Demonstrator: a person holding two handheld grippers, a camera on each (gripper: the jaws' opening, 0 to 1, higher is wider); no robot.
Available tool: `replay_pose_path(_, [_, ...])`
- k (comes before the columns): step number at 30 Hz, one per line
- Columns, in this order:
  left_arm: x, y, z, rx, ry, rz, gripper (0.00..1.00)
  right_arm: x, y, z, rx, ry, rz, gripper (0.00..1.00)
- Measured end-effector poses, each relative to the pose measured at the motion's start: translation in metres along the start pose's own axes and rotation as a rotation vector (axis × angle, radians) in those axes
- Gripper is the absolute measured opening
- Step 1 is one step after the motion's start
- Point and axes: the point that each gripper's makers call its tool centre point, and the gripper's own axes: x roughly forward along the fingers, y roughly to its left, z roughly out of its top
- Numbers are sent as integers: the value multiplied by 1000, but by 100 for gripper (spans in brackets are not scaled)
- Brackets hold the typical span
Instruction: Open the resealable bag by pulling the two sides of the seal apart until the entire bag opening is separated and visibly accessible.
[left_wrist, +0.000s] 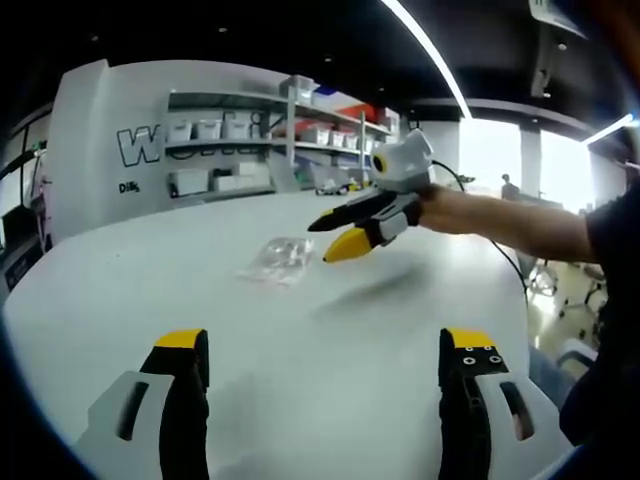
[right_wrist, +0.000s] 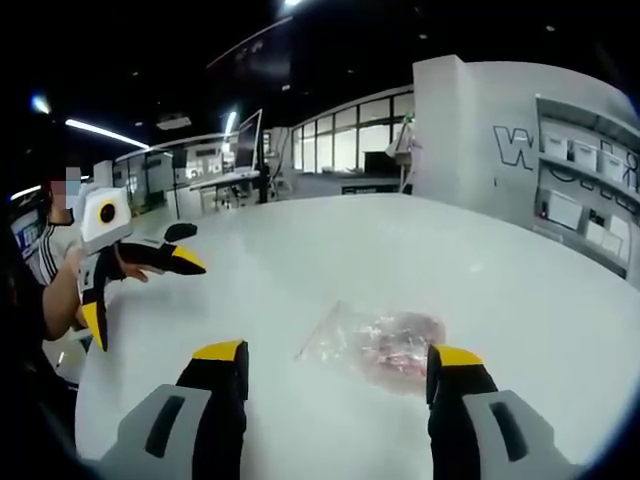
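Currently, in the left gripper view, the left gripper (left_wrist: 325, 365) is hovering spread and empty, the resealable bag (left_wrist: 277, 259) lying sealed on the table (left_wrist: 120, 290) ahead. In the right gripper view, the right gripper (right_wrist: 338, 372) is hanging spread just over the bag (right_wrist: 378, 344). The approach step is in hand; next, each gripper should pinch one seal side.

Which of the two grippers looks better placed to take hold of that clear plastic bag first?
The right gripper, probably. In the right gripper view the bag lies flat on the white table just ahead of its open jaws. In the left gripper view the bag sits farther off from the open left gripper.
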Motion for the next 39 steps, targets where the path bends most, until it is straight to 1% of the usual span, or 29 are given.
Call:
replay_pose_path(9, [0, -1, -1, -1, 0, -1, 94, 5, -5, 2, -2, 1, 1, 72])
replay_pose_path(11, [0, 0, -1, -2, 0, -1, 94, 4, -1, 1, -1, 0, 3, 72])
replay_pose_path(19, [1, -1, -2, -2, 1, -2, 94, 5, -2, 0, 0, 3, 0, 71])
replay_pose_path(29, [1, 0, -2, -2, 0, -1, 94, 9, -9, 0, 2, 6, -6, 71])
replay_pose_path(39, [1, 2, -2, -5, -3, -1, 94, 11, -8, -2, 10, 8, -7, 70])
